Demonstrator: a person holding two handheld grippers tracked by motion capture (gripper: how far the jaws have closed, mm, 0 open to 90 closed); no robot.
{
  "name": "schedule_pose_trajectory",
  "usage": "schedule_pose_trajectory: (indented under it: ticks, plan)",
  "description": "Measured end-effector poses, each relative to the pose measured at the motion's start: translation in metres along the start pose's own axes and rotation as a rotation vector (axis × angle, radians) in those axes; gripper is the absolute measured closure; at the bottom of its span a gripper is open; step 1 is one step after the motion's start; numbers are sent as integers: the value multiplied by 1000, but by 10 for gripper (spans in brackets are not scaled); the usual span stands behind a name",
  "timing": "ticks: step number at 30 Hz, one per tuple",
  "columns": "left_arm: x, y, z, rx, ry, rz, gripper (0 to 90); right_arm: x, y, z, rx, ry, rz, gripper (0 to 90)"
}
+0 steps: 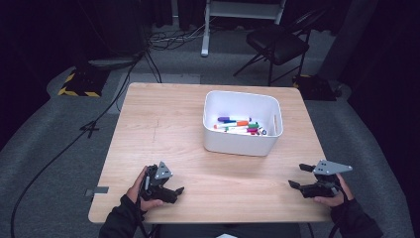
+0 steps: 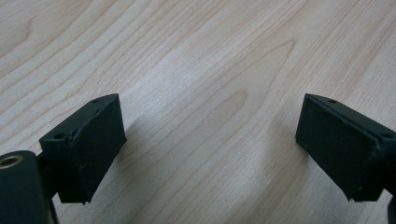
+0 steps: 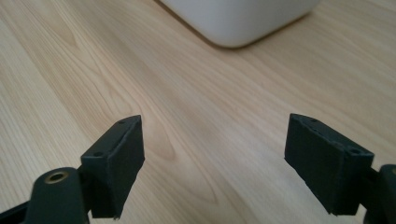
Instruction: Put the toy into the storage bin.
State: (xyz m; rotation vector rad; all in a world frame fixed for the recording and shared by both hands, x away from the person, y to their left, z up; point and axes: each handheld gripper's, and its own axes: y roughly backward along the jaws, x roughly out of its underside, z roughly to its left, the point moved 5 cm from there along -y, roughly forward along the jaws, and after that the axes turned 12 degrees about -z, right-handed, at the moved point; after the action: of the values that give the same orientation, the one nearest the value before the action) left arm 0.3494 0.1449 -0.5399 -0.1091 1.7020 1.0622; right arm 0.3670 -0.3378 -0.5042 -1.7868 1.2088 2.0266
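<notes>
A white bin [image 1: 242, 144] stands on the far right half of the wooden table [image 1: 163, 129], holding several coloured markers [image 1: 237, 125]. My left gripper [image 1: 177, 192] rests near the front left of the table, open, with bare wood between its jaws [image 2: 210, 140]. Over the front right of the table my right gripper [image 1: 297, 176] is open too, pointing left, with nothing between its jaws [image 3: 215, 158]. A rounded corner of the white bin [image 3: 238, 21] shows beyond them in the right gripper view.
A black folding chair [image 1: 277, 44] and a white stand leg [image 1: 205, 29] stand on the grey floor beyond the table. Black cables [image 1: 99, 124] run across the floor at the left. Bare wood lies between the two grippers.
</notes>
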Motion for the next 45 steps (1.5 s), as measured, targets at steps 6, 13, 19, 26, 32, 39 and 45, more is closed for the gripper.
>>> schedule_pose_trajectory:
  ticks: [6,13,19,26,32,39,45]
  plan:
    - [0,0,1,-5,-6,-1,84,19,13,-9,38,-89,-27,200]
    - [0,0,1,-4,-6,-1,84,35,20,-17,105,-161,-16,201]
    - [0,0,0,-1,-2,2,83,43,14,-18,155,-155,58,186]
    - [0,0,0,-4,0,2,83,42,10,-14,172,-149,63,165]
    - [-1,-1,1,-3,-10,4,66,42,10,-14,179,-150,63,165]
    - [-1,-2,0,-3,-2,6,56,42,10,-14,177,-150,70,160]
    - [-1,-3,1,1,-11,8,45,42,10,-14,173,-146,70,157]
